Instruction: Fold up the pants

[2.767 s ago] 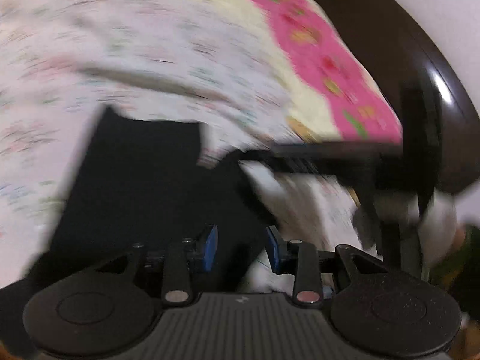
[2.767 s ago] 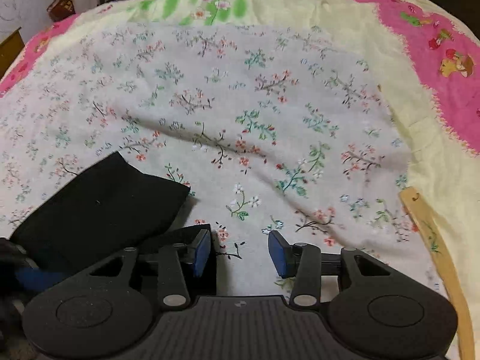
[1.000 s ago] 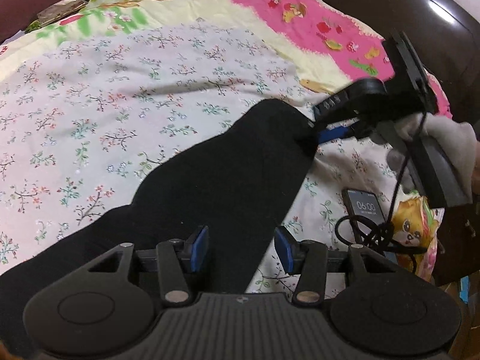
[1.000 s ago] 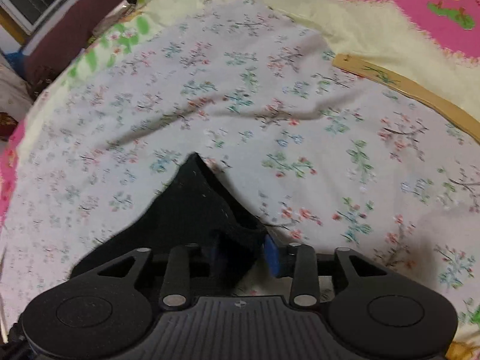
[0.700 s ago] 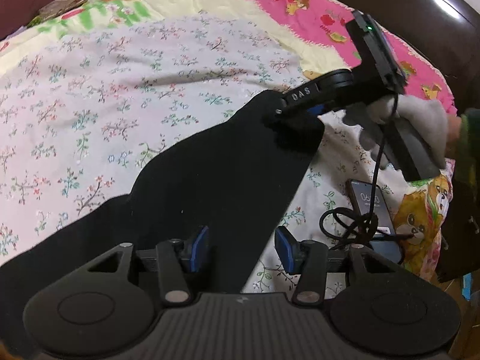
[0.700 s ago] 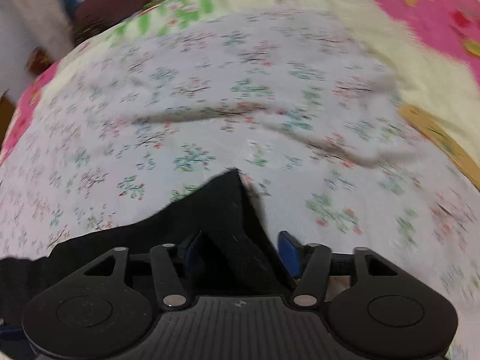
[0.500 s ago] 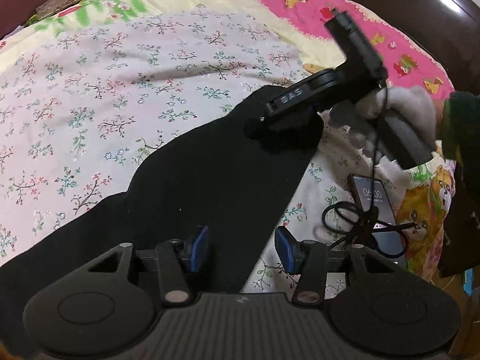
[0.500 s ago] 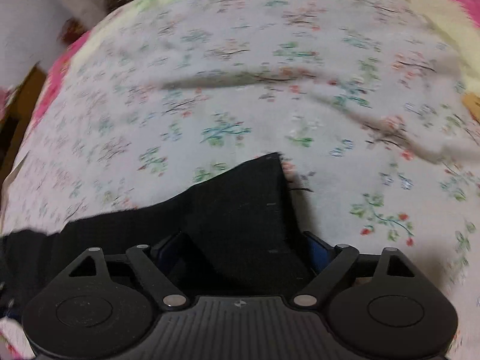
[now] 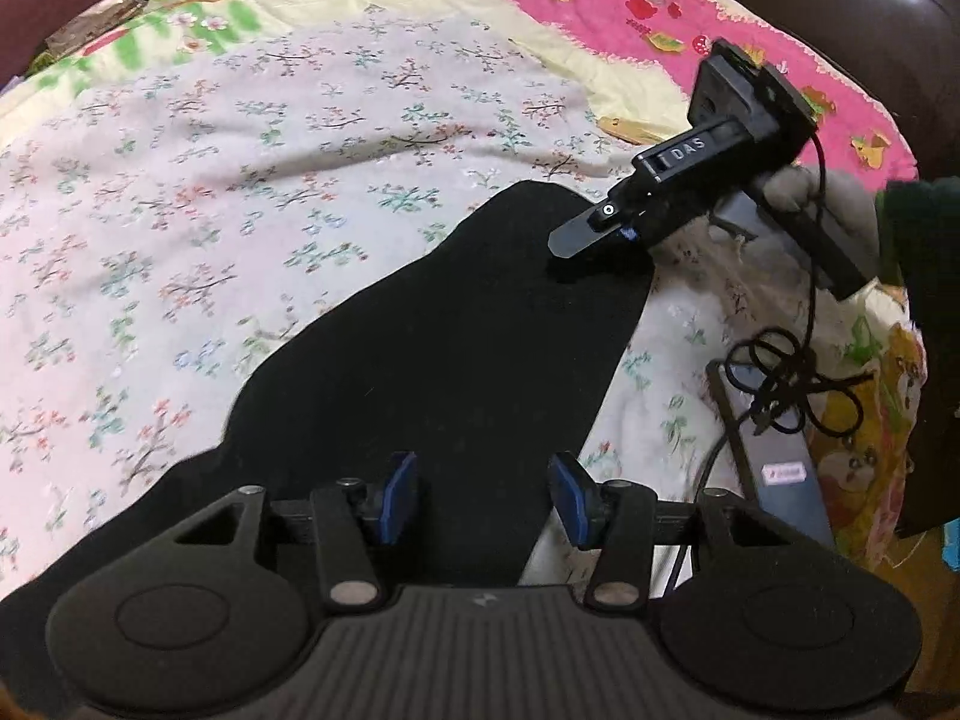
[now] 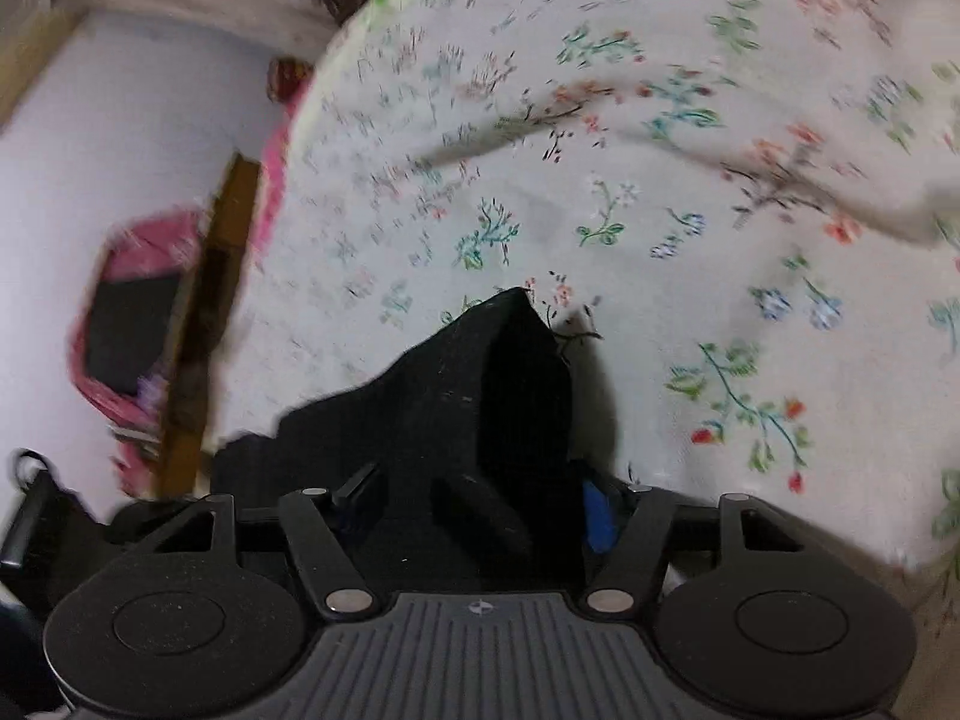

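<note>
Lying on the floral sheet (image 9: 252,192), the black pants (image 9: 456,348) are hiding between both grippers' spread fingers: left gripper (image 9: 483,498), right gripper (image 10: 480,507).

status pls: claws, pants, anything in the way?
Left claw open, hovering over black pants. Right claw open, pants corner between its fingers. Pants flat on floral bedsheet. Phone and tangled cable beside pants, not on them.
</note>
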A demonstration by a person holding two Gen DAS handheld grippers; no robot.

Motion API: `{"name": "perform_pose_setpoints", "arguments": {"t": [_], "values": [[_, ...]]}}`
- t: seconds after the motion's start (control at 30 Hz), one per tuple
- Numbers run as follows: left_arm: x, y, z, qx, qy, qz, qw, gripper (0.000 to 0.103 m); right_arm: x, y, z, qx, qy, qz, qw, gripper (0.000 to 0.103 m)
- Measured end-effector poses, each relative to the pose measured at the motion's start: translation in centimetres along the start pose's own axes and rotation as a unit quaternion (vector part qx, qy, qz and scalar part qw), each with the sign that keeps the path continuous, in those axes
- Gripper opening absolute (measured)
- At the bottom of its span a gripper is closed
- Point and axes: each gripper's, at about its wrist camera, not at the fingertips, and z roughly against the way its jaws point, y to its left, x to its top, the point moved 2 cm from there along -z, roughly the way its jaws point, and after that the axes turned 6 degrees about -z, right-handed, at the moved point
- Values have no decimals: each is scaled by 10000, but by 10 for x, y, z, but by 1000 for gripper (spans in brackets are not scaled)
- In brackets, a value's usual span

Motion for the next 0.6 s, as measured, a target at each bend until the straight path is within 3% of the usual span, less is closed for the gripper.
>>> {"name": "perform_pose_setpoints", "arguments": {"t": [0.07, 0.17, 0.27, 0.33, 0.4, 0.43, 0.47, 0.5, 0.6], "values": [[8, -4, -6, -36, 15, -80, 10000, 57, -2, -1, -2, 282, 26, -92, 9996, 58], [19, -9, -17, -60, 109, -245, 9996, 57, -6, 21, -23, 657, 158, -18, 9977, 56], [26, -10, -24, -96, 185, -303, 9993, 57, -13, 68, -40, 405, 285, 939, 9944, 54], [28, -11, -27, -110, 211, -361, 9991, 57, -14, 75, -46, 303, 284, 1066, 9934, 53], [29, -12, -28, -127, 226, -382, 9989, 57, -8, 61, -47, 220, 247, 734, 9968, 37], [29, -12, -28, -128, 225, -386, 9989, 57, -4, 48, -45, 153, 177, 396, 9989, 12], [28, -11, -28, -129, 225, -378, 9989, 57, 0, 34, -42, 102, 106, 18, 9999, 0], [27, -11, -29, -131, 232, -360, 9990, 57, 1, 22, -39, 191, 23, -348, 9992, 0], [26, -9, -31, -94, 220, -304, 9993, 57, -11, 28, -33, 168, -239, -654, 9974, 0]]}}
